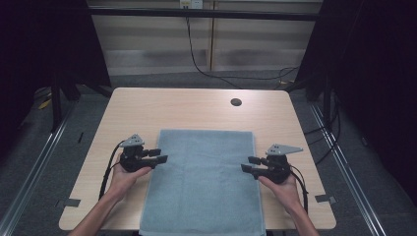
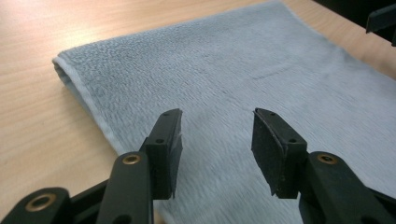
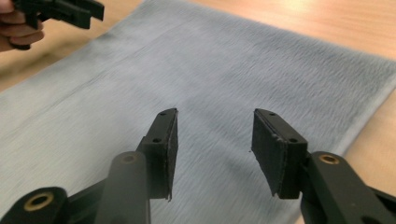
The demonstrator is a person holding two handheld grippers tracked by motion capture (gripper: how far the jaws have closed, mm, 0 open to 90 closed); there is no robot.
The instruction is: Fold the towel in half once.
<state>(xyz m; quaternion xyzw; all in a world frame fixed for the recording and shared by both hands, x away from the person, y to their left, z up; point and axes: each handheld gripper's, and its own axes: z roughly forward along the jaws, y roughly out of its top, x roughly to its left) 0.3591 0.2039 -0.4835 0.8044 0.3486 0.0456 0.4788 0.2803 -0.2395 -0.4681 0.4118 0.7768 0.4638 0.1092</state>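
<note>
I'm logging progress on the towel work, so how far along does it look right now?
Done: the grey-blue towel lies flat on the table, apparently doubled, with a folded edge in the left gripper view. In hand: nothing; the left gripper and right gripper stand at its side edges, jaws apart and empty. Left: probably gripping those edges for another fold, though that is a guess.

**Open black jaws above a folded blue-grey towel**

The right gripper (image 3: pixel 212 154), with two black plastic jaws rising from the near edge, stands open with nothing between its pads. Beneath and beyond it lies a soft blue-grey terry towel (image 3: pixel 224 74), spread flat on a light wooden table (image 3: pixel 336 23). At the far left, the left gripper (image 3: pixel 70 11), black too, is held by a hand (image 3: pixel 16 32) beside the towel's edge.
</note>
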